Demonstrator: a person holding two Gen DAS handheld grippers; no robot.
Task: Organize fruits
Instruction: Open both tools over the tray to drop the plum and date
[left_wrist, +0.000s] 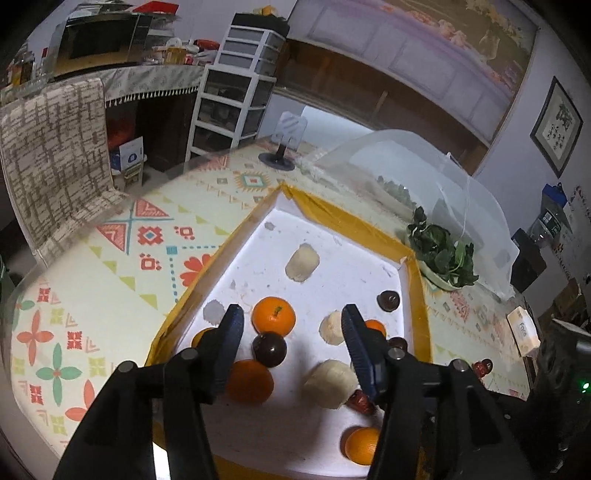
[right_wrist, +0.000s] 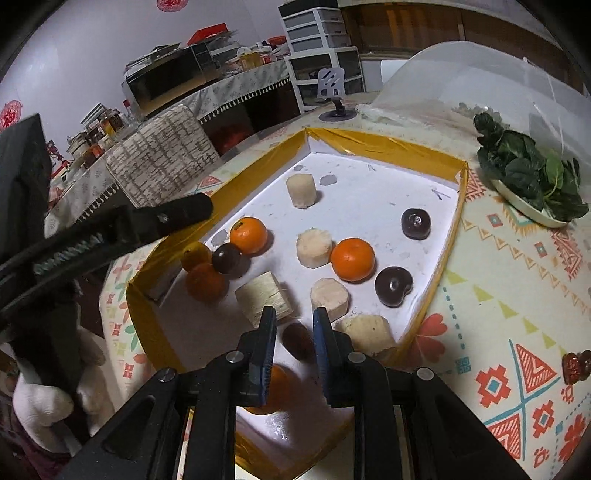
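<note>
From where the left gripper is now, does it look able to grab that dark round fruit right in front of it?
Probably yes. The left gripper has its fingers apart, and the dark round fruit lies between them in the white tray. Two oranges crowd it closely, so the fingers may nudge them.

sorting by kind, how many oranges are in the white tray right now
5: three grouped at the left wall, one mid-tray, one partly hidden behind the right gripper at the near edge.

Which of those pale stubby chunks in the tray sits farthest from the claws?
The pale chunk standing alone near the tray's far corner; the others cluster nearer, among the oranges and dark fruits.
</note>
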